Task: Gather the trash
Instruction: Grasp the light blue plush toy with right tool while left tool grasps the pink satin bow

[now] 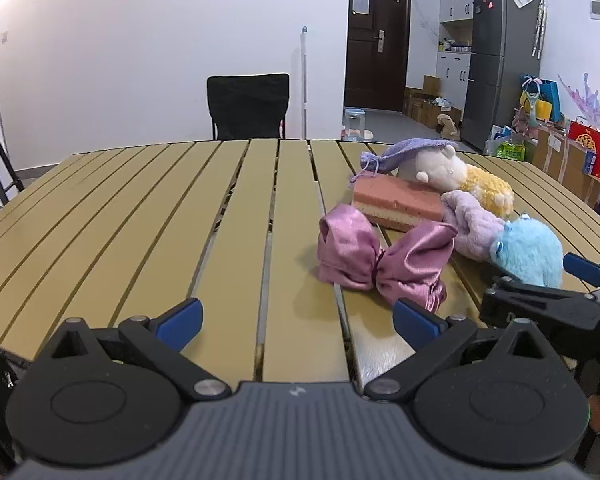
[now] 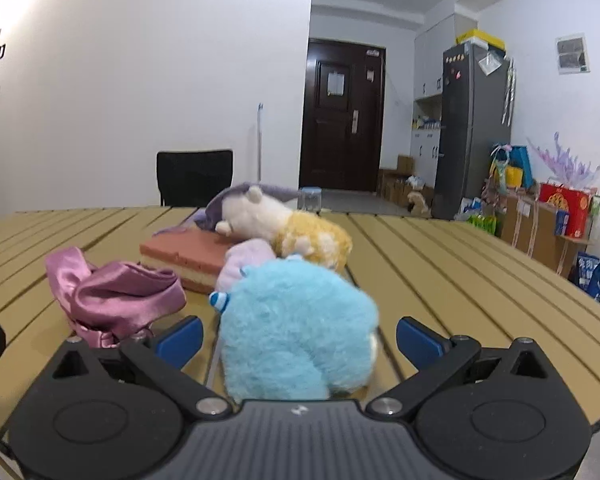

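The right gripper [image 2: 298,340] is wide open, and the fluffy blue plush toy [image 2: 296,332] sits right between its two blue fingertips [image 2: 180,338], filling most of the gap. The left gripper [image 1: 298,322] is wide open too, with nothing in it, only bare slats of the tan table [image 1: 140,220] in front of it.

Going from big to small: the table is under both grippers. The blue plush toy is closest to the right gripper. Just past it lies a white and yellow plush doll [image 2: 288,228] with a purple cap. To the doll's left is a pink sponge block [image 2: 184,258]. A shiny pink bow [image 1: 384,258] lies just ahead and to the right of the left gripper, near its right fingertip. A small lilac plush piece [image 2: 246,262] is tucked behind the blue toy.

What could go wrong? I think the soft fur may squash and slip out if the fingers close only on the fluff. The toys touch each other, so lifting one may drag the lilac piece along. No trash bin shows in either view.
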Available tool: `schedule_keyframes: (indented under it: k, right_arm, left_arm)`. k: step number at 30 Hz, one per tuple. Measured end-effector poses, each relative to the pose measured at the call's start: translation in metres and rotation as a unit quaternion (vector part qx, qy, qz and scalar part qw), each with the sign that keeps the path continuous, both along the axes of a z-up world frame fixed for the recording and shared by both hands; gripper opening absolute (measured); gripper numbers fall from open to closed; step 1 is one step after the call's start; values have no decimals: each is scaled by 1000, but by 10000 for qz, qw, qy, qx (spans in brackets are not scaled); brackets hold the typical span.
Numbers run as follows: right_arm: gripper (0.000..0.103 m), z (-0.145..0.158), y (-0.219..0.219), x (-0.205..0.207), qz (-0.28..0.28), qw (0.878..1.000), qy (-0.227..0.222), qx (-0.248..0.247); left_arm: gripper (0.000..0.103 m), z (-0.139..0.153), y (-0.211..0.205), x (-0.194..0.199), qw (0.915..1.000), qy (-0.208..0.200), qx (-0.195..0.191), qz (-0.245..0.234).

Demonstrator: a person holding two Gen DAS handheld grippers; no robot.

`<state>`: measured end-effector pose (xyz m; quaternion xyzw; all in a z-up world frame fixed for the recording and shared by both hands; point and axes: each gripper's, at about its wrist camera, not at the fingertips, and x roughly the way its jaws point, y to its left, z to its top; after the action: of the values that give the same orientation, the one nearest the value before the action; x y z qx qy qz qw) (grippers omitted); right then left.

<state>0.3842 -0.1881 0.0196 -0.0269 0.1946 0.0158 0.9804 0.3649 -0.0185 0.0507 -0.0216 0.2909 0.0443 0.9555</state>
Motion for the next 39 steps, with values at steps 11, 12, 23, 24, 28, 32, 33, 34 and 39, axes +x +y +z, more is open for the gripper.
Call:
schedule_keyframes:
  k: [11, 12, 23, 24, 28, 32, 33, 34, 39]
  right_arm:
    - [77, -1, -2, 14, 32, 9998, 218, 31]
    - [77, 0, -3, 13, 46, 9997, 220, 78]
    - [76, 6, -32, -1, -134, 9993, -6, 345]
    - [76, 6, -36, -2, -169, 9992, -27, 356]
    - [77, 6, -49, -5, -312, 9988, -58, 372]
    - [77, 3, -61, -6, -433, 9983, -5, 382]
    - [77, 3, -64, -7, -460, 9982, 2, 392]
    - [77, 3, -66, -7, -486, 9980, 4, 408]
    - [77, 5, -74, -11, -514, 9974, -37, 509]
  left_arm:
    - [103, 2, -7, 26, 9996, -100, 26, -266]
    - [103, 2, -8, 29, 9996, -102, 9, -276]
    - [103, -2, -25, 56, 9987, -8, -236, -452]
    - [103, -2, -27, 58, 9986, 7, -246, -466]
    - [103, -8, -35, 70, 9983, 29, -232, -525]
    - [103, -15, -38, 85, 9981, 194, -323, -481]
    - [103, -17, -38, 88, 9980, 228, -360, -469]
    - [103, -19, -39, 91, 9978, 264, -396, -451]
    - [103, -30, -44, 103, 9971, 460, -443, -422]
